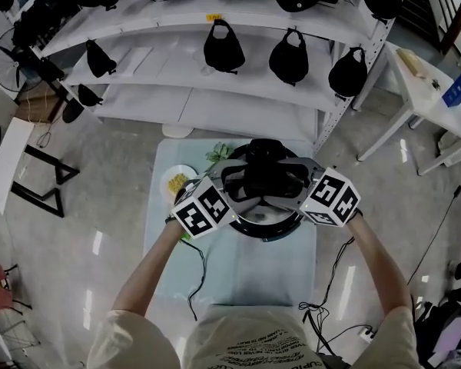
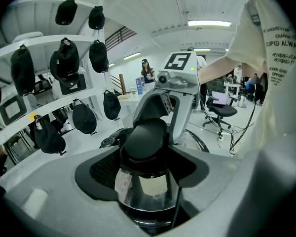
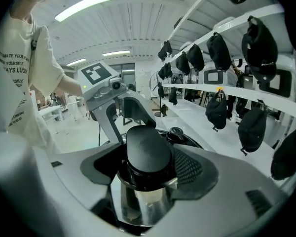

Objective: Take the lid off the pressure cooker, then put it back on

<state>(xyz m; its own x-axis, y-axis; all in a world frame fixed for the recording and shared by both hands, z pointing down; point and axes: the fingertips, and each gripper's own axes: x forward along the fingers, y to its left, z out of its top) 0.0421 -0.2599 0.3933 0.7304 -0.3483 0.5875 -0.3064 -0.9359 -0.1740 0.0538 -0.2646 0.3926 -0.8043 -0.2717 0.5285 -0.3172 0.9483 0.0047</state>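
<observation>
**Both grippers straddle the cooker's side handles, lid seated on top**

Left gripper (image 2: 145, 157) first, right up at its own camera: white jaws spread wide, and the black left side handle (image 2: 144, 137) sits squarely between them. Pads are close on either flank, but there is no squeeze to see, so call it a loose straddle. Below the handle the cooker's steel wall (image 2: 149, 191) drops away under the jaws.

Over to the right gripper (image 3: 149, 167), and it's a mirror picture. Its jaws are near their widest, with the right side handle (image 3: 148, 154) poking up through the gap. The pads are beside it rather than clamped on it. Just beyond, a small black knob (image 3: 176, 131) rides on the lid.

From the head view, the pressure cooker (image 1: 273, 229) stands upright on the pale blue table (image 1: 238, 275). The lid (image 1: 265, 181) is on top of it. The two side handles stick out to either side, so the cooker's long line runs left to right across the table. Each gripper is lined up on that same line. The left gripper (image 1: 232, 191) comes in from the left and the right gripper (image 1: 301, 189) from the right. Both are angled down and inward, with the cooker caught between them.

Behind it all stand white shelves (image 1: 215, 91) hung with black caps (image 1: 223, 48).
</observation>
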